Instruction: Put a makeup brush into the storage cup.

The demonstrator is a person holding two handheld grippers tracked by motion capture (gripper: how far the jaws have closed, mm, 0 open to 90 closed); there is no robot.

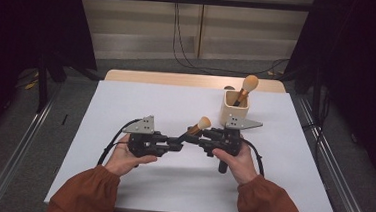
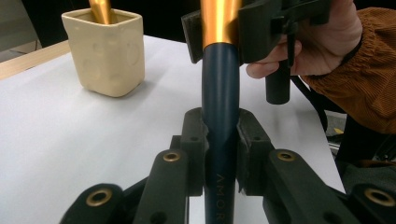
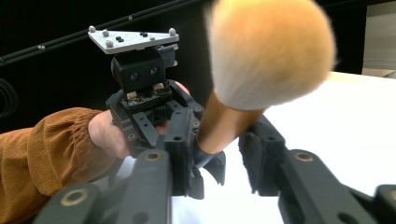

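A makeup brush [image 1: 204, 122] with a dark blue handle [image 2: 220, 93], a gold ferrule and a fluffy peach head [image 3: 268, 51] hangs above the middle of the white table, held between both grippers. My left gripper [image 1: 178, 143] is shut on the blue handle, and its pads [image 2: 194, 140] press it from both sides. My right gripper [image 1: 194, 136] faces it and is shut on the gold ferrule just below the head [image 3: 219, 154]. The brush head points up and away, toward the cup.
A cream square cup [image 1: 234, 108] stands at the back right of the white table [image 1: 125, 111] with a second brush [image 1: 249, 84] upright inside it. Metal rails run along both sides of the table, and cables trail on the floor behind it.
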